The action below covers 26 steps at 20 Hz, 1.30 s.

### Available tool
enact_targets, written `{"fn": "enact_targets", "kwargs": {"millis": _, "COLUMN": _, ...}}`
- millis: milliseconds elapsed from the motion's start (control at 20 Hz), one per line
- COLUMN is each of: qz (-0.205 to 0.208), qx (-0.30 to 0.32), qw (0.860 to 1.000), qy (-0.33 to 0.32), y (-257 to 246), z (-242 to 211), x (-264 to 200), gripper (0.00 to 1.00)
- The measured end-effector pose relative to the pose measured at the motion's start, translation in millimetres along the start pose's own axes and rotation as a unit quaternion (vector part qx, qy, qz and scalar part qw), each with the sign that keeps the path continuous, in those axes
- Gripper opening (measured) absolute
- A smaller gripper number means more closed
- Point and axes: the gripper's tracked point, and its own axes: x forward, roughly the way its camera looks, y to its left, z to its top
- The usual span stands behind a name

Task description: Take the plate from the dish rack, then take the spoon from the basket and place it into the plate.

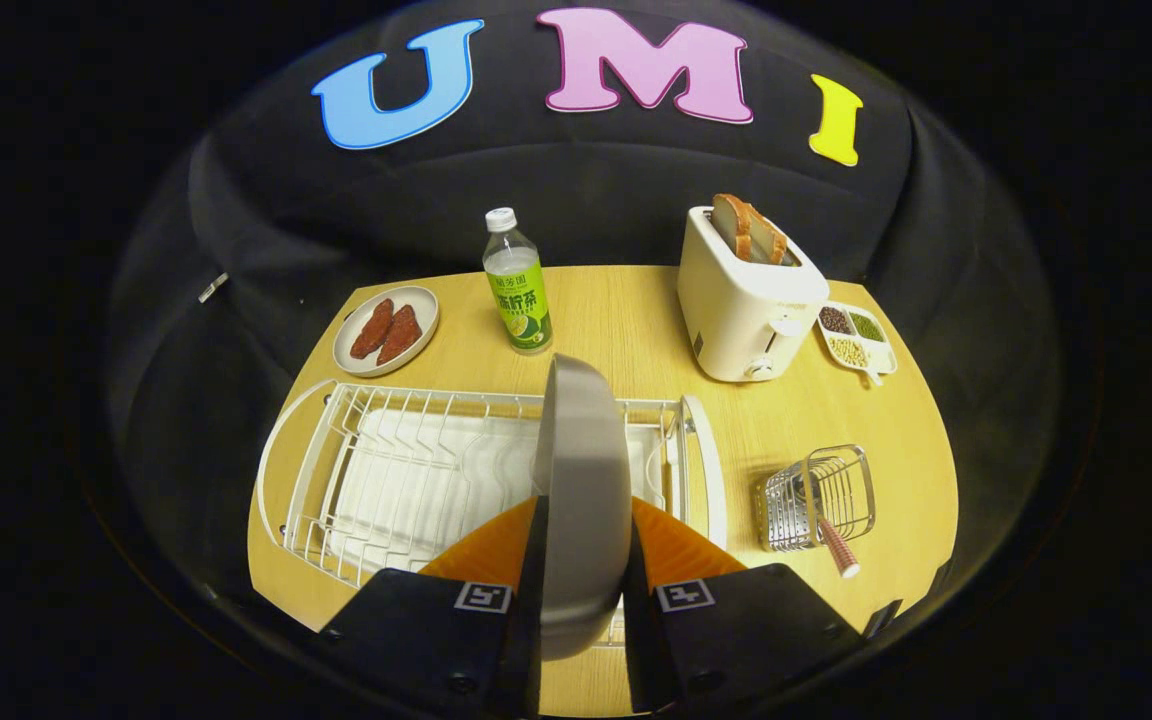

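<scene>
Between the two fingers of the claw (581,590) stands a grey round plate (584,480), held on edge and upright, both fingers pressing on its faces. It rises above the white wire dish rack (406,470), which lies on the pale wooden bench (636,320) just ahead of the fingers and reaches toward 9 o'clock; whether the plate's lower rim touches the rack I cannot tell. At 3 o'clock from the plate, well apart from the rack's end, sits a small metal wire basket (821,495) with a spoon (826,530) in it, its reddish striped handle leaning out over the near rim toward 5 o'clock. Beyond the rack at 12 o'clock stands a clear plastic bottle with a green label and white cap (516,285). At 10 o'clock from the plate lies a small pale round dish (386,330) bearing two reddish-brown pieces of food. At 1 o'clock a cream-white toaster (746,300) holds slices of brown bread in its slot, and just beside it at 2 o'clock rests a white divided tray (858,340) of beans.
</scene>
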Motion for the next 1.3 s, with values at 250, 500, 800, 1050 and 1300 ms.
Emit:
{"fn": "enact_targets", "kwargs": {"millis": 250, "qz": -0.007, "qx": 0.008, "qw": 1.000, "qy": 0.000, "y": -6, "z": 10, "x": 1, "gripper": 0.35}}
{"fn": "enact_targets", "kwargs": {"millis": 500, "qz": -0.034, "qx": 0.014, "qw": 0.999, "qy": -0.029, "y": -18, "z": 22, "x": -3, "gripper": 0.32}}
{"fn": "enact_targets", "kwargs": {"millis": 800, "qz": -0.016, "qx": 0.041, "qw": 0.999, "qy": -0.027, "y": -30, "z": 20, "x": -10, "gripper": 0.26}}
{"fn": "enact_targets", "kwargs": {"millis": 1050, "qz": 0.018, "qx": 0.052, "qw": 0.998, "qy": -0.023, "y": -40, "z": 10, "x": -17, "gripper": 0.27}}
{"fn": "enact_targets", "kwargs": {"millis": 1300, "qz": 0.078, "qx": 0.058, "qw": 0.995, "qy": -0.023, "y": -59, "z": -3, "x": -50, "gripper": 0.26}}
